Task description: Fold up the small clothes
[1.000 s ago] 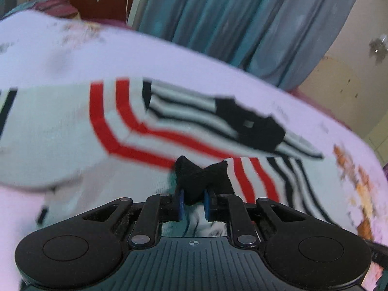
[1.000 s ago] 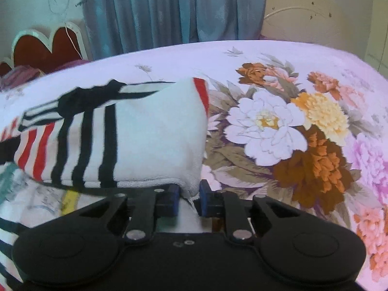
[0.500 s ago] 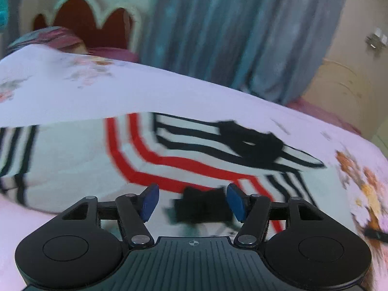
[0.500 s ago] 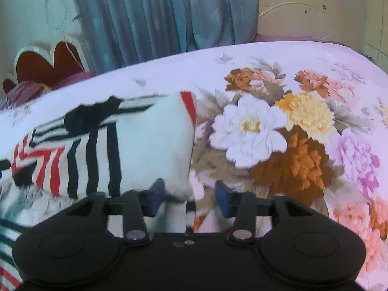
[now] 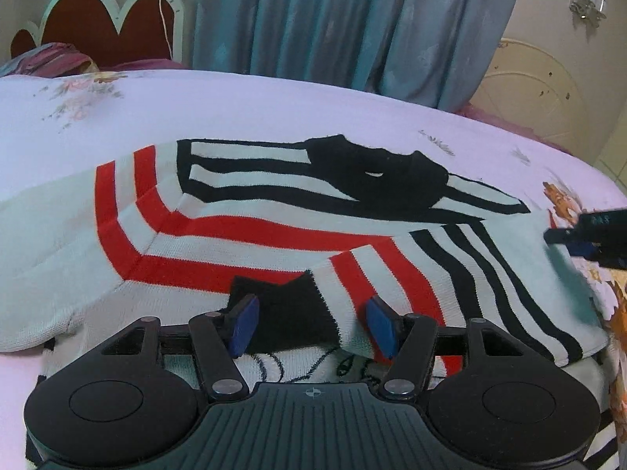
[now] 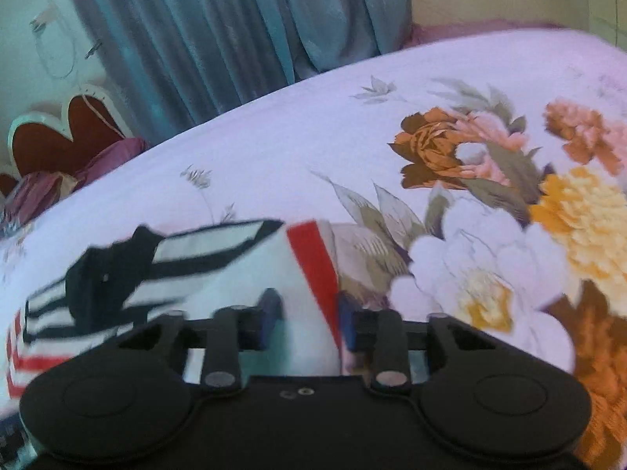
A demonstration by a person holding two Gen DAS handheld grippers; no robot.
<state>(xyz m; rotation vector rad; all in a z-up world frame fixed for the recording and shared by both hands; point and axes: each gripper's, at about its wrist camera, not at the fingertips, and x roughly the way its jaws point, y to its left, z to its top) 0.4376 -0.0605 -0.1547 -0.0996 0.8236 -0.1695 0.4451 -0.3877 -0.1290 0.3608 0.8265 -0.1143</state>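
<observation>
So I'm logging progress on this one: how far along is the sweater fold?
Done: both sleeves of the striped sweater lie folded across its body, black cuff on top. In hand: nothing; the left gripper and right gripper are open. Left: the bottom half, nearest the left gripper, looks unfolded.

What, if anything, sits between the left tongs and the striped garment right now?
Nothing visible does. The left tongs are open with the striped garment's black cuff lying directly between the pads, on the floral bedspread.
</observation>
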